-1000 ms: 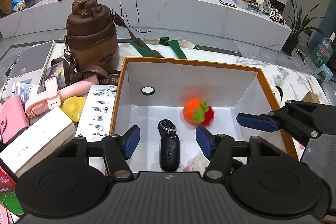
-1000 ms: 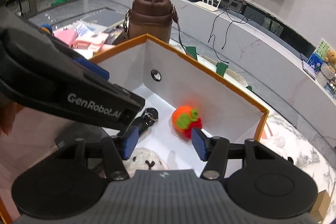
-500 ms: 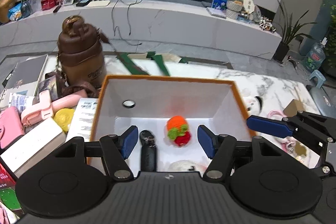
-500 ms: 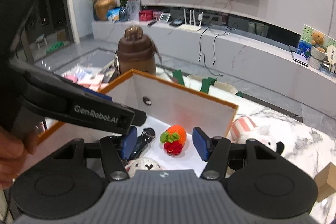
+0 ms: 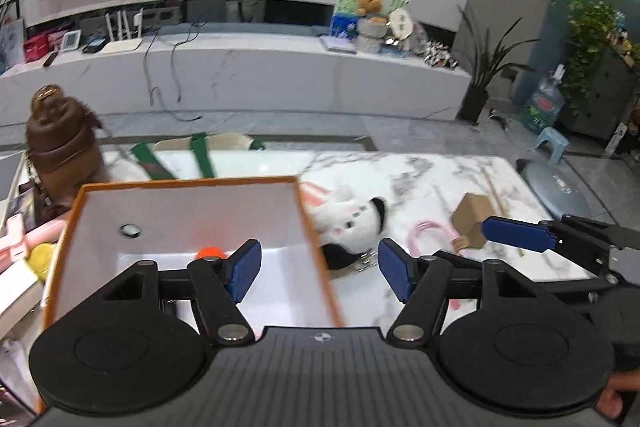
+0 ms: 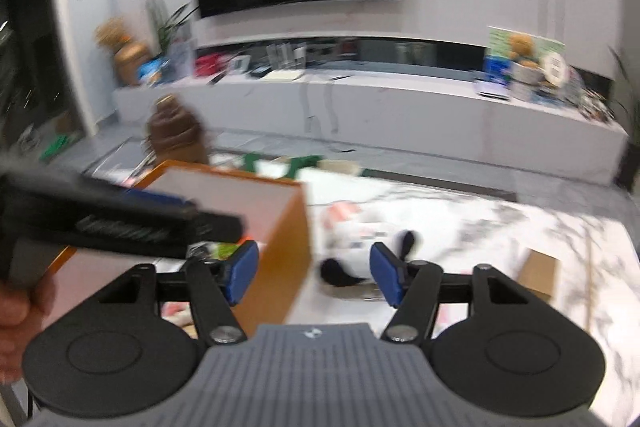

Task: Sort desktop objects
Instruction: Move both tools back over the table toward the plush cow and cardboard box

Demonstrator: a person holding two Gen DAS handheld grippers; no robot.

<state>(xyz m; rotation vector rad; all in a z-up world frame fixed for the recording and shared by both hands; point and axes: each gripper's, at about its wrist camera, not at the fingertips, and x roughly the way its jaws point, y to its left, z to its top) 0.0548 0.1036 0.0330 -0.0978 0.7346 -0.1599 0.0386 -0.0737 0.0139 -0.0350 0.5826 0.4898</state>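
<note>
Presently, left wrist view: left gripper [image 5: 319, 269] spread, empty, straddling the orange box [image 5: 316, 239] rim; white plush toy [image 5: 352, 217] lies on the counter [image 5: 432, 171] at 1 o'clock. Right wrist view, blurred: right gripper [image 6: 310, 274] spread, empty; plush at 12 o'clock.

Left gripper [image 5: 320, 269] and right gripper [image 6: 314, 273] both gape, empty.

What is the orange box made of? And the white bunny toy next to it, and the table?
The orange box looks like stiff cardboard: thin flat walls, matte white inside, orange edges. The bunny toy seems to be soft plush fabric, fuzzy-edged and squashy, though it is blurred. The table looks like polished marble or a marble-look slab: white with grey veins and a slight shine.
</note>
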